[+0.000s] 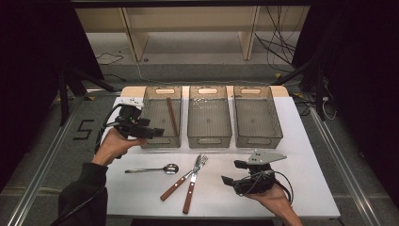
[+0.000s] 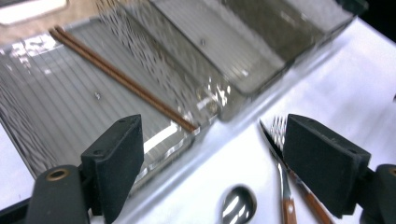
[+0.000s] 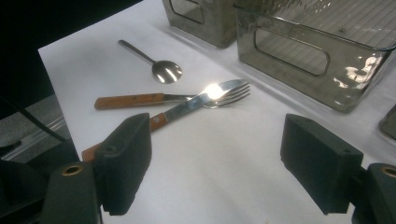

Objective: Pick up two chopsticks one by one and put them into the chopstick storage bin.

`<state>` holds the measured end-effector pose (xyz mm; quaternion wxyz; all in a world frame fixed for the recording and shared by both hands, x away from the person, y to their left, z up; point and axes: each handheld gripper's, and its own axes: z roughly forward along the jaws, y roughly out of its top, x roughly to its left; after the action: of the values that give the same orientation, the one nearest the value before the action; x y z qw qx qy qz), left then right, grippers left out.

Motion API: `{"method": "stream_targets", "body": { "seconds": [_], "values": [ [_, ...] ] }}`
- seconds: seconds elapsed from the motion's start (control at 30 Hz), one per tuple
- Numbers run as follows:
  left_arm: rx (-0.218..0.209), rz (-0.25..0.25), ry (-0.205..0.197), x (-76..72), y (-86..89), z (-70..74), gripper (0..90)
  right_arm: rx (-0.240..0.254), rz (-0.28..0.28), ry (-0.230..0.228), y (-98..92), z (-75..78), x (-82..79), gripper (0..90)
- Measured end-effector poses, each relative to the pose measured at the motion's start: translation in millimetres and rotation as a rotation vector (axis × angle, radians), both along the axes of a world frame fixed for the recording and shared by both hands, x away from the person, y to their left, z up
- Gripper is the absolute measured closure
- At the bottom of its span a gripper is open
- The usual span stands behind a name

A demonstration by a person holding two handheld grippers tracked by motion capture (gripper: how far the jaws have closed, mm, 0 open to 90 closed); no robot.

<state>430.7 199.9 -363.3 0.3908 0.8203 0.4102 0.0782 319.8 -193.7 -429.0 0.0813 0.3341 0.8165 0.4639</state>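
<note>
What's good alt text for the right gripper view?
The right gripper's two black fingers stand open above a white table, holding nothing. Beyond them a knife lies crossed over a wooden-handled fork, with a spoon farther off and clear bins at upper right.

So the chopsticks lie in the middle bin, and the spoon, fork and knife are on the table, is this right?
Not quite: the chopsticks lie in the left bin, as the high view shows. The spoon, fork and knife are on the table.
</note>
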Motion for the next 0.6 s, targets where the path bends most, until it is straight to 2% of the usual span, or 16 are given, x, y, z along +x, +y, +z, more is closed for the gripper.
{"method": "stream_targets", "body": {
  "seconds": [0.1, 0.23, 0.33, 0.43, 0.6],
  "values": [
    [0.024, -0.026, -0.004, -7.8, 0.2, -7.5, 20.0, 0.003, -0.006, 0.002, -1.3, -0.5, -0.3, 25.6],
    [0.030, -0.056, -0.011, -16.9, 0.8, -16.3, 19.7, 0.006, -0.012, 0.000, -3.2, -1.4, -1.3, 25.6],
    [0.066, -0.077, -0.012, -18.7, 1.1, -22.5, 19.7, 0.013, -0.018, -0.003, -4.0, -2.8, -1.8, 25.6],
    [0.078, -0.090, -0.005, -19.3, 2.0, -27.4, 19.7, 0.012, -0.018, -0.005, -4.7, -3.5, -2.6, 25.5],
    [0.144, -0.108, 0.004, -21.2, -1.0, -35.4, 19.7, 0.020, -0.034, -0.010, -9.1, -4.9, -3.9, 25.5]
  ]
}}
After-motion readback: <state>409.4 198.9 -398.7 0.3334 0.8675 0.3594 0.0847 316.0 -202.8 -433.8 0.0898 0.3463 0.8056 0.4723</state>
